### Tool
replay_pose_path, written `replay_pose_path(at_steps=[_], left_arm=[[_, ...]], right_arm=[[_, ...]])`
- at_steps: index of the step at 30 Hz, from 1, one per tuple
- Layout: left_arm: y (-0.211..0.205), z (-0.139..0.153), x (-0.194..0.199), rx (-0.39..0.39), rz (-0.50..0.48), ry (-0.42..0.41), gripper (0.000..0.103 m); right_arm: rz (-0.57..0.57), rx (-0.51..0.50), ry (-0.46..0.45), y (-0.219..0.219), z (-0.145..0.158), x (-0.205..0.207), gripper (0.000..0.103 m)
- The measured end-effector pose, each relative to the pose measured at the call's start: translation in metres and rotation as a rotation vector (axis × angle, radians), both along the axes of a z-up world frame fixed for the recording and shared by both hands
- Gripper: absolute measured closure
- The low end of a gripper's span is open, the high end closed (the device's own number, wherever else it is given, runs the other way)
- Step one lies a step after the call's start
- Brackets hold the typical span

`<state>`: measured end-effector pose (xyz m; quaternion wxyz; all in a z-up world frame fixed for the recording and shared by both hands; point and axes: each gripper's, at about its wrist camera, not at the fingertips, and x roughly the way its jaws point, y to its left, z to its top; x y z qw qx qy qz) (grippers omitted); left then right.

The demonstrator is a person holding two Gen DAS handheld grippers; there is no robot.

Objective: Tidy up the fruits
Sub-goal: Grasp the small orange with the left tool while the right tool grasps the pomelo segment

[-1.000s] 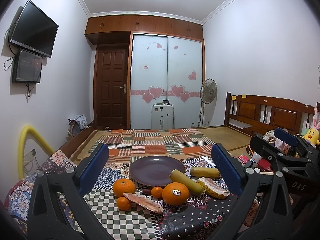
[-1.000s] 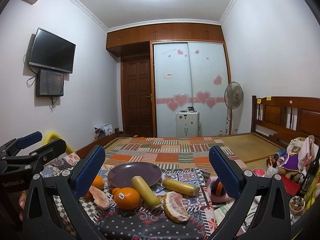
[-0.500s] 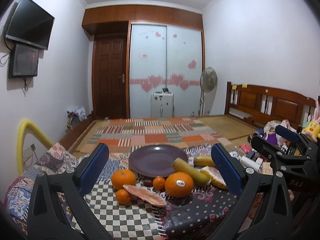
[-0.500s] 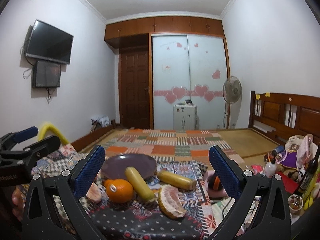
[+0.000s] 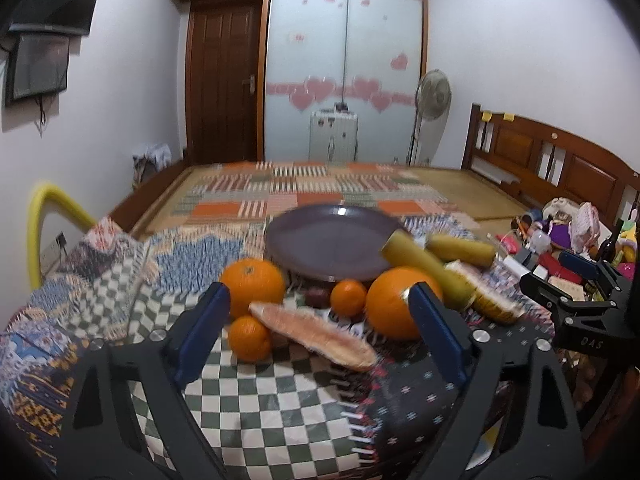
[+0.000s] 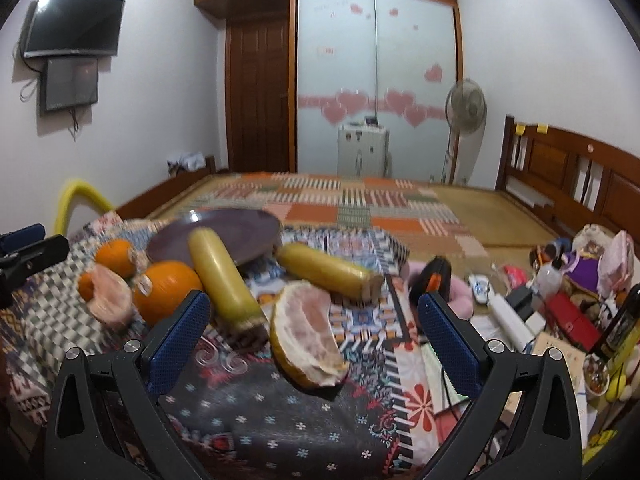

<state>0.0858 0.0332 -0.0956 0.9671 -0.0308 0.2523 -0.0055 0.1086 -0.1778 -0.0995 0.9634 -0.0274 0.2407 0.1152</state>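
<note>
A purple plate (image 5: 332, 240) lies on the patchwork cloth behind the fruit. In front of it are two large oranges (image 5: 252, 286) (image 5: 396, 304), two small oranges (image 5: 248, 338) (image 5: 348, 298), a pink pomelo slice (image 5: 316, 332) and two yellow cylinders (image 5: 420, 268) (image 5: 460, 250). My left gripper (image 5: 319, 300) hovers just before the slice, its jaws closing with nothing pressed between them. My right gripper (image 6: 313, 306) is open, and a pomelo wedge (image 6: 308, 336) lies just ahead between its blue fingers, untouched. Each gripper shows at the edge of the other's view (image 5: 580, 292) (image 6: 28, 248).
Clutter of bottles, boxes and toys (image 6: 560, 304) crowds the right side, beside a pink cushion with a black object (image 6: 436, 276). A yellow hoop (image 5: 44, 220) stands at the left. Behind the fruit spreads a patchwork bed cover (image 6: 340, 204) up to a wooden headboard (image 6: 580, 176).
Both grippers have sunk and tipped down toward the fruit, which now looks larger and nearer. The left gripper's fingers stand closer together than before.
</note>
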Motion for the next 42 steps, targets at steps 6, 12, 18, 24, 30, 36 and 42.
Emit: replay_pose_path(at_steps=[6,12,18,24,30,36,42], left_arm=[[0.015,-0.026,0.012,0.003,0.019,0.070,0.014],[0.035,-0.043,0.012,0.006,0.048,0.105,0.020],[0.048,-0.051,0.014,-0.019,0.048,0.144,0.036],[0.050,-0.060,0.026,-0.023,0.029,0.176,0.052],[0.054,-0.069,0.037,-0.053,0.028,0.197,0.055],[0.056,-0.073,0.045,-0.046,0.027,0.196,0.056],[0.059,-0.074,0.047,-0.062,0.021,0.190,0.068]], right_arm=[[0.008,0.018,0.072,-0.006,-0.018,0.015,0.002],[0.042,0.001,0.108,-0.005,-0.027,0.019,0.015],[0.074,0.015,0.153,-0.004,-0.036,0.027,0.030],[0.110,0.038,0.184,-0.001,-0.037,0.034,0.033],[0.132,0.001,0.210,0.008,-0.039,0.043,0.034],[0.164,-0.029,0.211,0.017,-0.038,0.043,0.050],[0.156,-0.024,0.205,0.017,-0.037,0.041,0.055]])
